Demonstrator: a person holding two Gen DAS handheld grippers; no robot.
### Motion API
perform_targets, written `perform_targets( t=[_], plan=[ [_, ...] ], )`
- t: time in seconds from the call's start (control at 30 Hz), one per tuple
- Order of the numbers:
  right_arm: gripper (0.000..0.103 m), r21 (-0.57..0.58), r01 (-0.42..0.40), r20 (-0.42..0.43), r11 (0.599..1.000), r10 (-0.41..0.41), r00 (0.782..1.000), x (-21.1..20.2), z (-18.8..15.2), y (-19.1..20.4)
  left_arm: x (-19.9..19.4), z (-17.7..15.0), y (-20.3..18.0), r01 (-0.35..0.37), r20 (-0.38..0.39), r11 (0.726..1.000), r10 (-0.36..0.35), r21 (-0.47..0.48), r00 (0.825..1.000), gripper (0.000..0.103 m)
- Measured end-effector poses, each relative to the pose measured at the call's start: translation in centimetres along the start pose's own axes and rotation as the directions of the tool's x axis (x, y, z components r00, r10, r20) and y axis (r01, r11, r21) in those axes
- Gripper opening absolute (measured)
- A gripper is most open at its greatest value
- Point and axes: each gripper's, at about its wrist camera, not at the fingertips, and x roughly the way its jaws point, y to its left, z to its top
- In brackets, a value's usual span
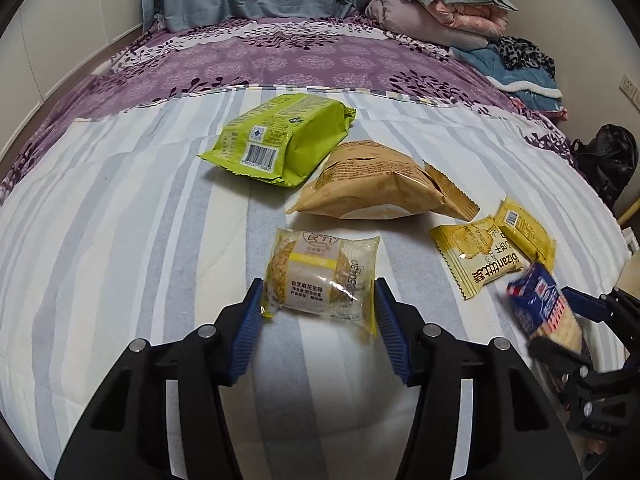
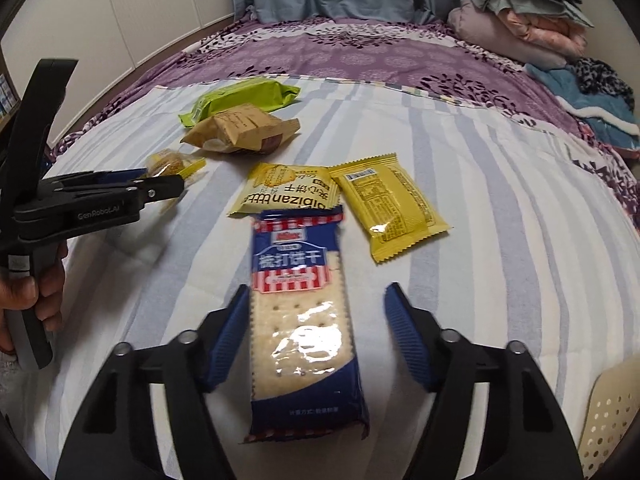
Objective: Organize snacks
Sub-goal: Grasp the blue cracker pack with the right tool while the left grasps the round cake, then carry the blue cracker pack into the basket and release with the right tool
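On the striped sheet, my left gripper has its jaws around a clear yellow sesame-peanut snack pack, touching its two ends. My right gripper is open around a blue soda cracker pack; its left pad touches the pack and the right pad stands apart. The cracker pack looks lifted in the left wrist view. Two yellow biscuit packets lie just beyond it. A green pack and a tan pack lie farther back.
A purple floral bedspread covers the far bed. Folded clothes and blankets are piled at the back right. A perforated cream basket sits at the right edge. A black bag is beside the bed.
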Motion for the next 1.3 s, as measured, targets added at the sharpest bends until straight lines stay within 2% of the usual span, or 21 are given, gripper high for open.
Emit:
perform_targets(
  t=[0.07, 0.33, 0.8, 1.3],
  plan=[
    [0.045, 0.024, -0.001, 0.002, 1.000, 0.001, 1.000, -0.2, 0.0, -0.5, -0.2, -0.2, 0.1, 0.001, 0.001, 1.000, -0.001, -0.003, 1.000, 0.055],
    [0.044, 0.065, -0.016, 0.017, 0.998, 0.015, 1.000, -1.6, -0.9, -0.7, -2.0, -1.4, 0.2, 0.006, 0.009, 1.000, -0.006, -0.010, 1.000, 0.055],
    [0.044, 0.144, -0.069, 0.126, 0.987, 0.051, 0.991, -7.7, -2.7, -1.1, -6.4, -3.0, -1.2, 0.021, 0.042, 0.999, -0.022, 0.025, 0.999, 0.055],
    [0.044, 0.212, -0.069, 0.272, 0.975, 0.009, 0.962, -14.8, -4.0, -3.7, -10.2, -4.1, -3.8, 0.018, 0.081, 0.994, -0.027, 0.110, 0.996, 0.052]
  ],
)
